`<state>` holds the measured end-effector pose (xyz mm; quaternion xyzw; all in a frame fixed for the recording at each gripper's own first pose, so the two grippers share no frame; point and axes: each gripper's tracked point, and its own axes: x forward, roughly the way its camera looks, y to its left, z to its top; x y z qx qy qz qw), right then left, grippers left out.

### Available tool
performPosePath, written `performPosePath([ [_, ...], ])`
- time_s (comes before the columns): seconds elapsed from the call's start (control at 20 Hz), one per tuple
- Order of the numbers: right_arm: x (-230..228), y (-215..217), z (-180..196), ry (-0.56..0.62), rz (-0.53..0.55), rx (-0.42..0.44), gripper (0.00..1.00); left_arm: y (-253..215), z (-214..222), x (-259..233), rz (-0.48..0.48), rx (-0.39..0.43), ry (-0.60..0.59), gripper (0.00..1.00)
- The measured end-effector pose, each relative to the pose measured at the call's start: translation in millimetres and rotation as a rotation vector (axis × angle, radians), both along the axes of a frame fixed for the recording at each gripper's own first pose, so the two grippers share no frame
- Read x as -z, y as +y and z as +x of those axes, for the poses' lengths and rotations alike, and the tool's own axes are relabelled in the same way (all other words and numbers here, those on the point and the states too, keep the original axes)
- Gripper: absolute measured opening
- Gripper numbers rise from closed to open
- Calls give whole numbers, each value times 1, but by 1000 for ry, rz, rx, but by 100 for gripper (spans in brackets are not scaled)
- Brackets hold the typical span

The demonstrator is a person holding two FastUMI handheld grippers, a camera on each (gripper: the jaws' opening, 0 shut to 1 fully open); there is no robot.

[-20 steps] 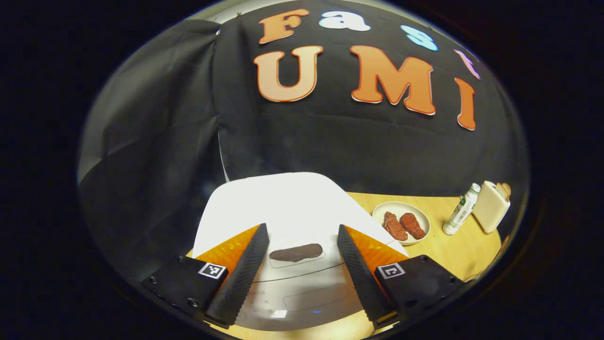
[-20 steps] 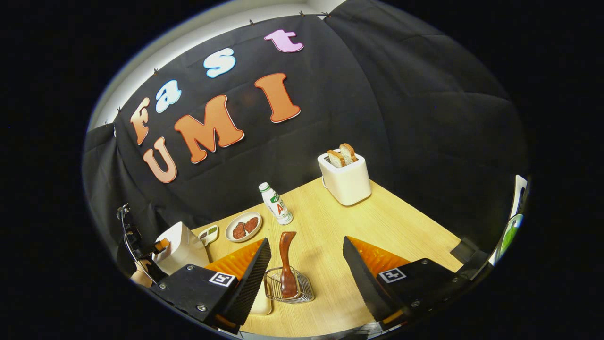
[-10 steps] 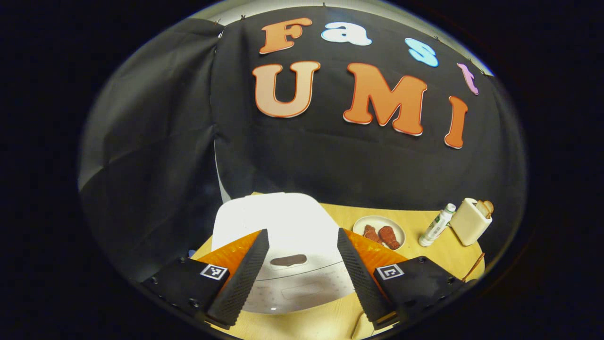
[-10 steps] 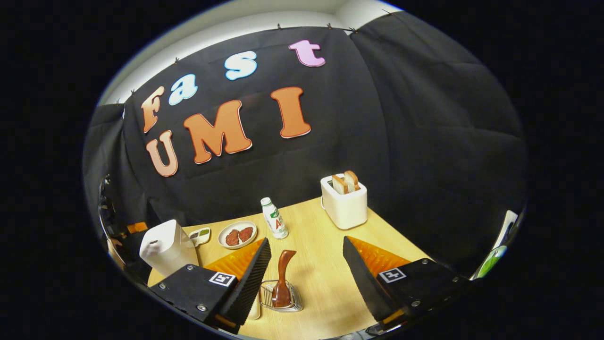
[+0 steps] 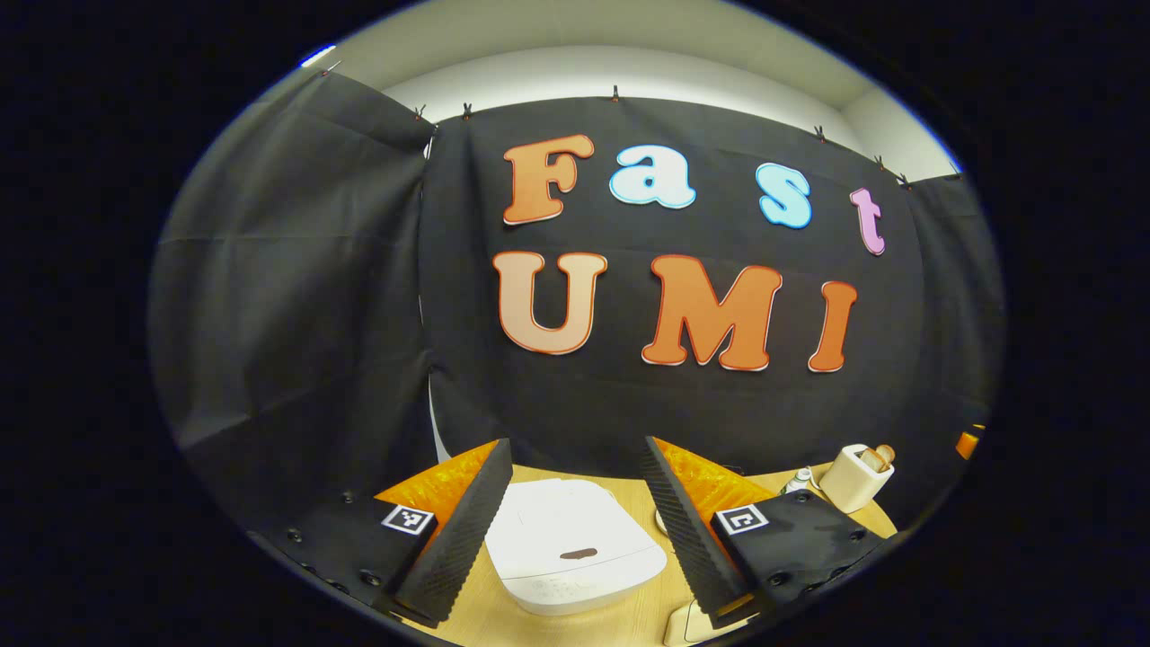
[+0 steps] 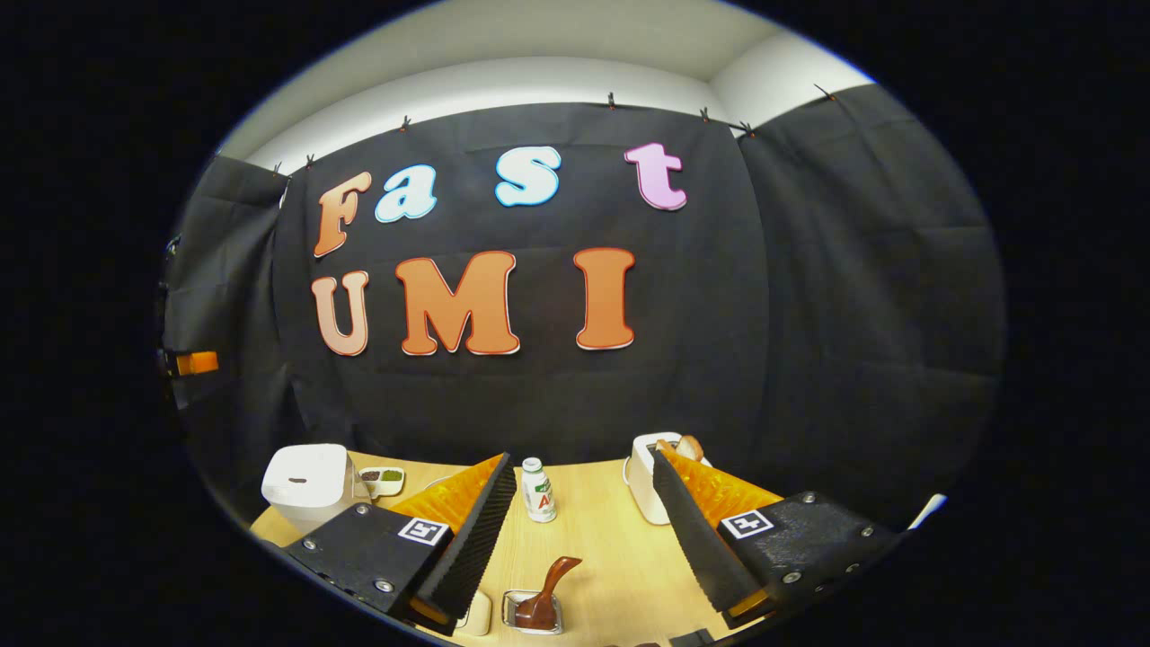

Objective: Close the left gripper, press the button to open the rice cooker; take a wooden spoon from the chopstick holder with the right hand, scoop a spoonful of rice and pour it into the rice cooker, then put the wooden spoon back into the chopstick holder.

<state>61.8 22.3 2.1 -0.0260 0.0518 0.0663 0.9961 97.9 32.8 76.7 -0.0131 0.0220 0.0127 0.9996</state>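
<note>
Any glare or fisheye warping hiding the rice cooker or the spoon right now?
Left gripper view: rice cooker sharp, its white lid bright but the dark button readable. Right gripper view: wooden spoon sharp though low at the curved edge; table bends there.

White rice cooker (image 5: 575,557) lid shut, wooden spoon (image 6: 546,593) leaning in chopstick holder (image 6: 534,614)

White rice cooker (image 5: 575,557), dark button (image 5: 579,553); reddish-brown wooden spoon (image 6: 545,597); pale wood-grain table (image 6: 602,503).

left gripper (image 5: 575,530) fingers apart, right gripper (image 6: 584,539) likewise
</note>
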Motion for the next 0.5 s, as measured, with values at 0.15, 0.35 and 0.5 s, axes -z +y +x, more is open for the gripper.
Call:
performPosePath([
  [0.15, -26, 19, -9, -21, -14, -41, 95, 10, -24, -34, 36, -1, -52, 98],
  [0.35, -52, 39, -22, -65, -31, -90, 95, 13, -46, -41, 46, 5, -62, 97],
  [0.5, -56, 50, -30, -89, -28, -112, 95, 17, -57, -44, 22, 9, -61, 99],
])
